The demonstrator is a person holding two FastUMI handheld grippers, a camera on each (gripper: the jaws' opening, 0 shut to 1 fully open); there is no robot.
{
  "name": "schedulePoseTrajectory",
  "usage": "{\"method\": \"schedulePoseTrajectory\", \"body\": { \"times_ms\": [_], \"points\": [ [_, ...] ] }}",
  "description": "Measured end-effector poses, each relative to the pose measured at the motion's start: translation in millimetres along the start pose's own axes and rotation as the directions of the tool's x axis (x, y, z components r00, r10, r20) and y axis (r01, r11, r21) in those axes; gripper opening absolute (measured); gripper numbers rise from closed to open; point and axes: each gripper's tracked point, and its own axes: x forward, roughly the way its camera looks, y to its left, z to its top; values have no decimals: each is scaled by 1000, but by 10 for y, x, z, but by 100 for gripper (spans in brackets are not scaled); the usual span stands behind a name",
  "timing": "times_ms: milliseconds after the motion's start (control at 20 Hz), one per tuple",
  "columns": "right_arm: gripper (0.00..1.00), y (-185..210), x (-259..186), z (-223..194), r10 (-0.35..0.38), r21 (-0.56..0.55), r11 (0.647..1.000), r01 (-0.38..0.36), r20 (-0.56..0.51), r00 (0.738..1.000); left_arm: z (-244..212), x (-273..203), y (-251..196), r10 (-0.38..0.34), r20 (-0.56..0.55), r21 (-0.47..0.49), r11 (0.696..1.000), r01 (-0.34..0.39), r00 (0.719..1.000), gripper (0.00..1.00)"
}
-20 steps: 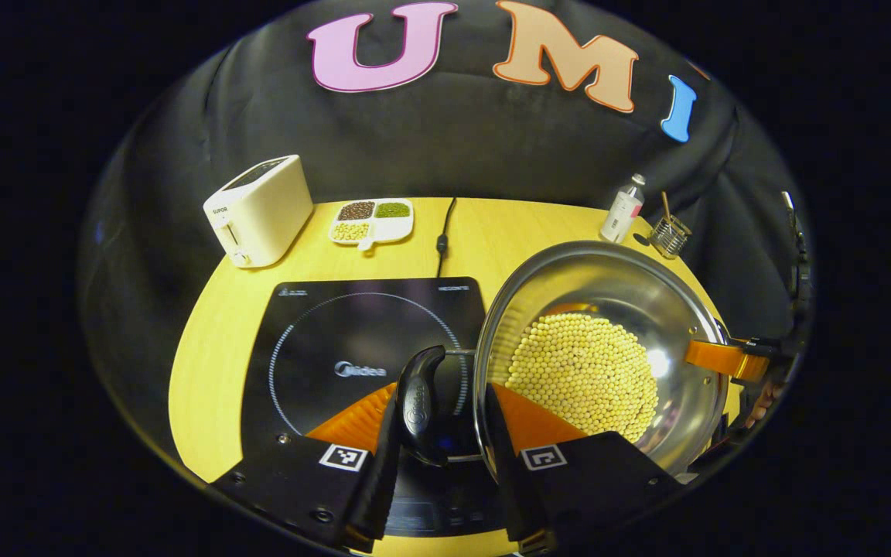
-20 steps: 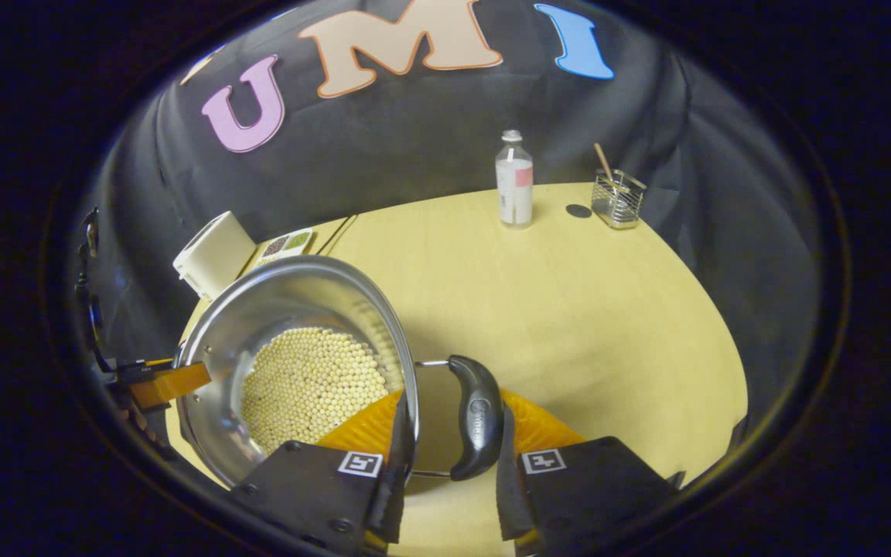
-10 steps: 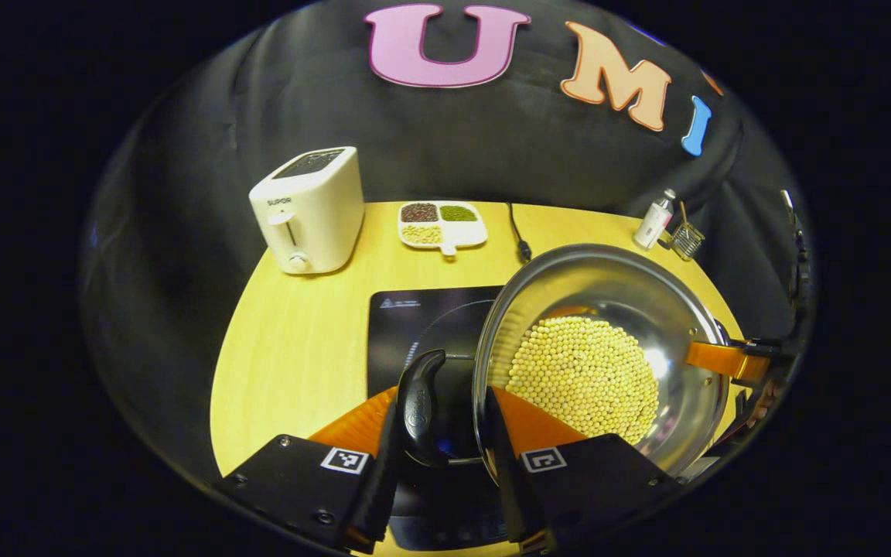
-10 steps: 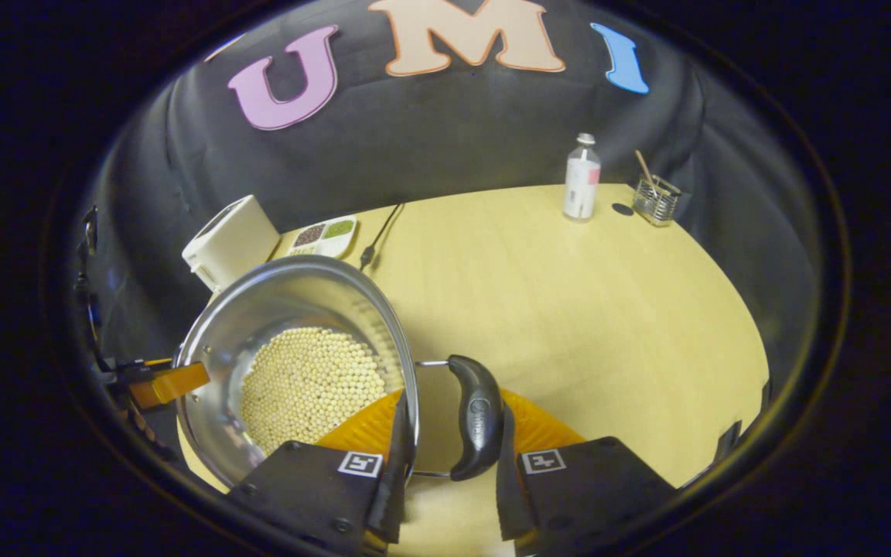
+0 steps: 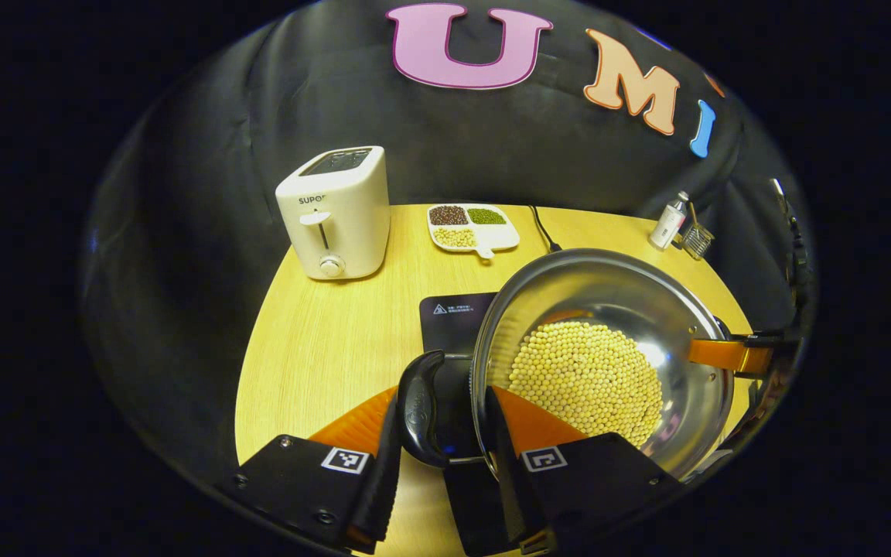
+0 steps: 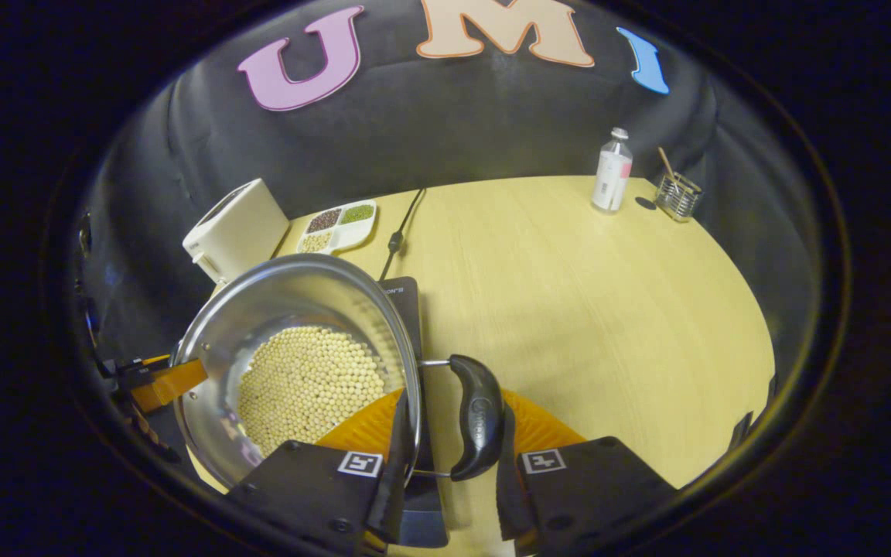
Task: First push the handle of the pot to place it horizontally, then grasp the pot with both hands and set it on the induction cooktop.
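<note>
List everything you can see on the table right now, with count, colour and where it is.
Round steel pot with black side handles: one, silver, holding pale beans, above the cooktop.
Black induction cooktop: one, under the pot.
White toaster: one, far left.
White divided dish: one, brown, green and pale contents, beside the toaster.
Black cable: one, behind the cooktop.
Clear bottle: one, far right.
Wire basket: one, beside the bottle.
Left gripper: shut on one pot handle.
Right gripper: shut on the other.
</note>
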Motion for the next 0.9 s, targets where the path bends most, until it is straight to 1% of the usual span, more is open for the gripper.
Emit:
{"method": "schedulePoseTrajectory", "body": {
  "times_ms": [50,150,200,250,400,450,500,550,600,650,700,750,800,900],
  "points": [
    [50,23,12,4,1,-1,1000,-1,1,1000,16,3,11,1,7,-5,1000,-1,1000,57],
    [50,43,36,-20,4,-7,1000,-4,-6,1000,20,-12,5,3,24,-12,1000,-2,1000,57],
    [52,56,27,-10,8,-6,1000,-9,-7,1000,18,5,11,6,24,-15,1000,-6,1000,56],
    [52,65,28,-6,11,-5,1000,-11,-7,1000,-4,-1,11,11,25,-20,1000,-10,1000,56],
    [52,39,14,-3,10,-14,1000,-10,-9,1000,2,-30,0,30,41,-2,1000,-30,999,64],
    [65,31,18,29,18,-16,1000,-18,0,1000,17,-48,7,46,52,11,999,-46,998,67],
    [63,36,5,61,31,-11,999,-31,2,1000,51,-91,29,72,70,31,997,-74,995,75],
    [60,37,-12,104,45,0,999,-45,13,999,128,-126,75,115,109,56,991,-122,987,82],
    [60,35,-24,144,60,8,998,-60,20,998,199,-152,80,140,141,79,985,-152,980,90],
    [61,12,-35,172,69,10,998,-70,27,997,233,-194,29,145,154,95,982,-161,977,97],
    [65,-29,-43,210,73,6,997,-73,32,997,224,-238,-45,146,155,101,981,-163,977,95],
    [71,-51,-60,215,84,5,996,-85,32,996,234,-289,-116,148,156,99,981,-165,977,96],
    [87,-81,-82,239,98,4,995,-98,35,995,243,-338,-174,151,158,92,982,-167,976,97],
    [98,-135,-179,331,125,12,992,-126,63,990,230,-400,-283,165,156,75,981,-178,974,99]
  ]
}}
